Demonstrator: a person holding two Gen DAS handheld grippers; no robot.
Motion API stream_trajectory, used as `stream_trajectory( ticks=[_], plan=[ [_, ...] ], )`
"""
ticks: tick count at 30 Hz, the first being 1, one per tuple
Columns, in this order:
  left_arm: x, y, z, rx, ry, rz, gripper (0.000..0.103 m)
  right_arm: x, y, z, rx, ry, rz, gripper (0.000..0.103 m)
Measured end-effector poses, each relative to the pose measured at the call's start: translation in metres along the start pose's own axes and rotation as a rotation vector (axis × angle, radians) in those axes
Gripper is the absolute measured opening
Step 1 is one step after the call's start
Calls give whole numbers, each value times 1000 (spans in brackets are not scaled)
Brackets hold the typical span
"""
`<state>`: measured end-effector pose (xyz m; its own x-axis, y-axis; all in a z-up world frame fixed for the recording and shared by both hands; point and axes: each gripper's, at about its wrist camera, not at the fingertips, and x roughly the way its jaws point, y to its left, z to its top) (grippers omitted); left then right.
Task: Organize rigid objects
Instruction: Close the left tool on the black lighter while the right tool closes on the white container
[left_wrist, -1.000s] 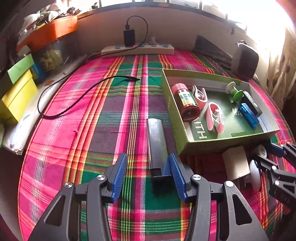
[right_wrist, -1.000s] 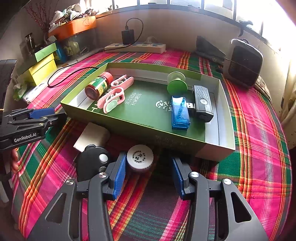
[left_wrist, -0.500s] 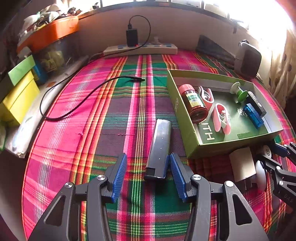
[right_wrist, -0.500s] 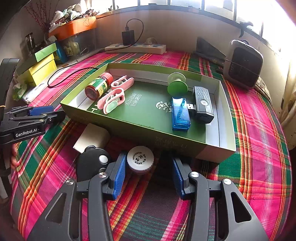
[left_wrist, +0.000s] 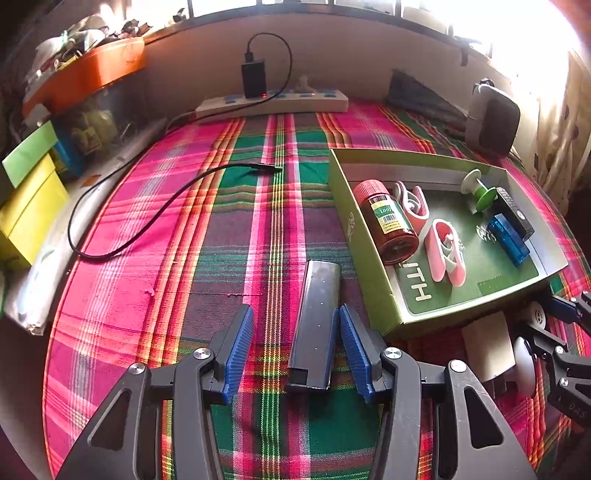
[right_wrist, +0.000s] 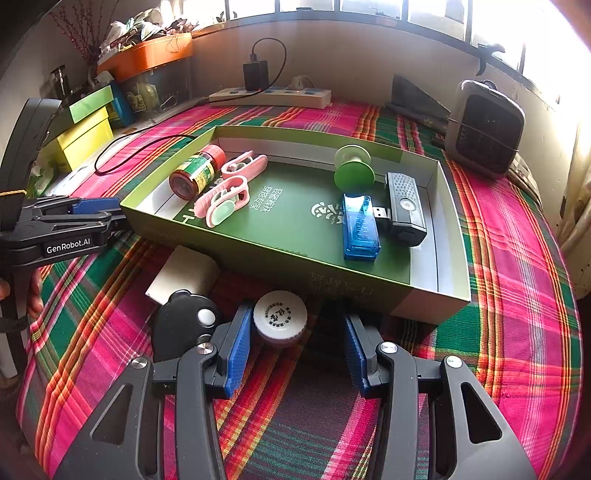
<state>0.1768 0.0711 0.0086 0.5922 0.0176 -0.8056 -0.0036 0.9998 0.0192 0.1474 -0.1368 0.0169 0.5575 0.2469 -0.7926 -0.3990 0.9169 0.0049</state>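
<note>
Currently we hold both grippers low over the plaid cloth, each angled downward. In the left wrist view, the left gripper stands with its jaws apart; the dark flat bar lies lengthwise between the blue pads, close against the right-hand pad, with a clear gap to the other pad. Whether that pad actually touches the bar we cannot tell. The bar rests on the cloth just beside the near-left corner of the green box, at the centre of the frame.

In the right wrist view, the right gripper also has its jaws apart and nothing clamped. The white round cap sits on the cloth between the fingers, near the left-hand pad, at lower centre of the frame and just in front of the box's near wall. A black fob with a white button lies just left of that finger, and a white block lies beyond it, close to the box.

Box contents, right wrist view: red-capped brown bottle on its side at the far left, two pink clips just beside it, green spool towards the back, blue USB stick and black dongle side by side at the right.

A power strip with a black charger lies at the upper centre of that frame.
</note>
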Motion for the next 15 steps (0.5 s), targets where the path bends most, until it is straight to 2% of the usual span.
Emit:
stream_trajectory(
  ticks=[3,5,10,15],
  plan=[
    [0,0,0,4,-6,-3,43,0,0,0,1,0,1,46],
    [-1,0,-1,7,-11,-6,34,0,0,0,2,0,2,46],
    [-2,0,-2,9,-21,-14,22,-1,0,1,2,-2,11,41],
    [-2,0,-2,7,-23,-15,22,-2,0,1,5,-7,16,33]
  ],
)
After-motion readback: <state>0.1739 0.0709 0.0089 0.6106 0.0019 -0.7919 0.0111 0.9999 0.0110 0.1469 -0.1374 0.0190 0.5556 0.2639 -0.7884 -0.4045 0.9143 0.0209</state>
